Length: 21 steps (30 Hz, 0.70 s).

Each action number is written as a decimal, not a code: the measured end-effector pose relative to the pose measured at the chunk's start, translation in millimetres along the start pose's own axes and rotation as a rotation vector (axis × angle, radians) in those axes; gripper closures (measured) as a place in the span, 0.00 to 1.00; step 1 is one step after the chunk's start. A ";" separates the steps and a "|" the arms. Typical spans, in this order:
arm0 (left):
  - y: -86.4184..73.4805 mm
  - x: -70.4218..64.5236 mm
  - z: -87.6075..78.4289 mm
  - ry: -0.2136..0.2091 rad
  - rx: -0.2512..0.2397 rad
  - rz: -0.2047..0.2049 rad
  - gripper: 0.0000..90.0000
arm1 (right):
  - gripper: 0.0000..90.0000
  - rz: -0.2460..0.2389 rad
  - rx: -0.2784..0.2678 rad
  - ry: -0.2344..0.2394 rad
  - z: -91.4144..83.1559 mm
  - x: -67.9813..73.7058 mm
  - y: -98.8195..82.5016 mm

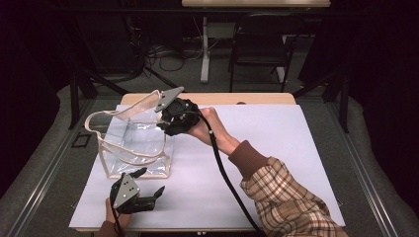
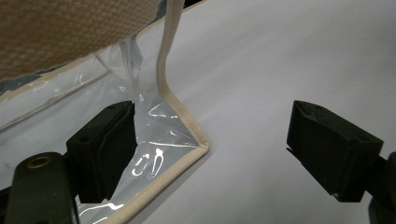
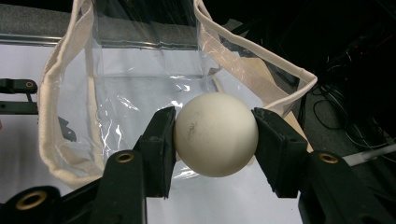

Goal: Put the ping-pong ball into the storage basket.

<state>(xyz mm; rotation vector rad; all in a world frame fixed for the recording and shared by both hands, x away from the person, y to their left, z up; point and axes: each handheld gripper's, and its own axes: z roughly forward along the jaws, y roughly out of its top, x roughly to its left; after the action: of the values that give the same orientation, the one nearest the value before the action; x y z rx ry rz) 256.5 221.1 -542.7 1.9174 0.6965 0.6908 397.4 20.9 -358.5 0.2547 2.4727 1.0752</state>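
Cream ball (image 3: 215, 134), clamped on both sides between the jaws of the right gripper (image 3: 215, 140), held just at the open mouth of a clear, beige-trimmed bag (image 1: 136, 140) standing on the white table sheet (image 1: 276, 148); left gripper (image 2: 210, 149) spread wide beside the bag's near bottom corner, gripping nothing.

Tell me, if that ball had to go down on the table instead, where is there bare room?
The white sheet lies bare right of the sleeve, out to its right edge, and along the far strip behind the right gripper holding the ball. It is crowded on the left, where the clear bag stands with the left gripper open at its near corner.
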 end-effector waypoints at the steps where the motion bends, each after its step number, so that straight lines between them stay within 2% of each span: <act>1: 0.0 0.0 0.0 0.000 -0.001 -0.001 0.18 | 0.57 0.005 0.004 0.001 0.2 0.5 0.6; 21: 0.0 0.3 -0.2 -0.001 0.002 0.002 0.18 | 0.57 -0.018 0.024 0.006 10.9 2.1 13.3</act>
<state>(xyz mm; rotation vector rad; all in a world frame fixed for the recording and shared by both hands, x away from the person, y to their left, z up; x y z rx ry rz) 256.6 221.4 -542.6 1.9203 0.6942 0.6907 400.4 37.8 -356.1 0.2364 2.4895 1.0405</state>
